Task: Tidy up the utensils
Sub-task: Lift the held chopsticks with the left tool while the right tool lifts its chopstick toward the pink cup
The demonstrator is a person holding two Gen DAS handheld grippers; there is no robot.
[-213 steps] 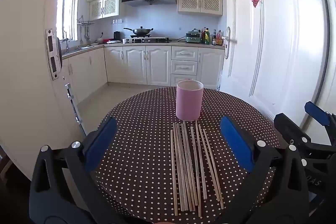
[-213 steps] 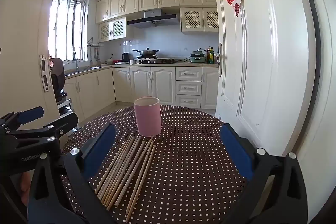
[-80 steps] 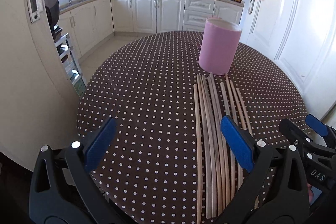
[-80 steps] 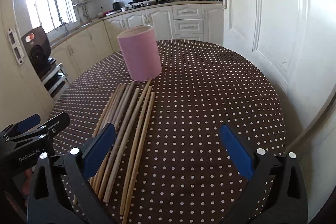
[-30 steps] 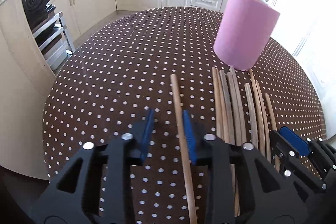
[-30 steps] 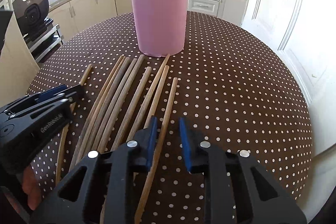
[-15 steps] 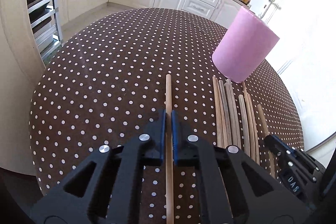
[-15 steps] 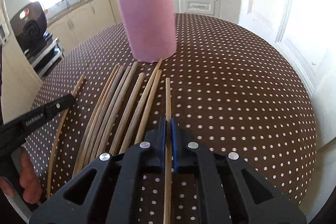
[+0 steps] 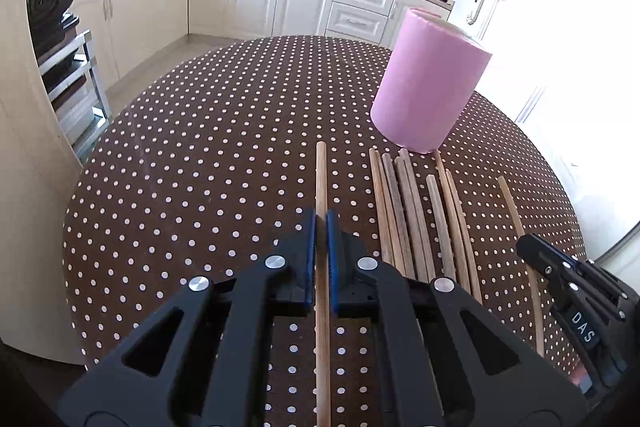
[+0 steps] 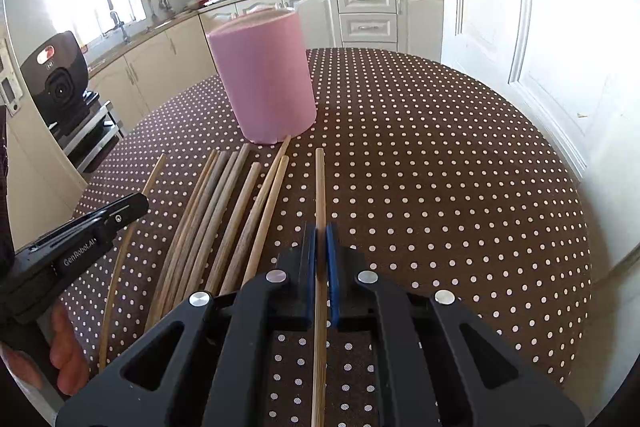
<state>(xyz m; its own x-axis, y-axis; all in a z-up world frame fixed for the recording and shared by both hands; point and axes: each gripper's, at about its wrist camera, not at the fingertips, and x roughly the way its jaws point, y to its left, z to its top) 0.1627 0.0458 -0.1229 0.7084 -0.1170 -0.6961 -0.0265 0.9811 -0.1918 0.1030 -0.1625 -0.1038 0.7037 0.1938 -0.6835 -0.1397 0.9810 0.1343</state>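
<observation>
Two grippers each pinch one slim, round wooden chopstick above a round surface [image 9: 180, 147] covered in brown cloth with white dots. The left gripper [image 9: 321, 223] has its blue-padded jaws pressed onto its chopstick [image 9: 321, 183], which points forward, left of the loose chopsticks [image 9: 416, 211]. The right gripper [image 10: 321, 235] clamps another chopstick [image 10: 319, 183] likewise, right of that row. The loose sticks lie side by side, tips toward a smooth pink cylindrical cup [image 10: 266, 87] standing upright just beyond them.
</observation>
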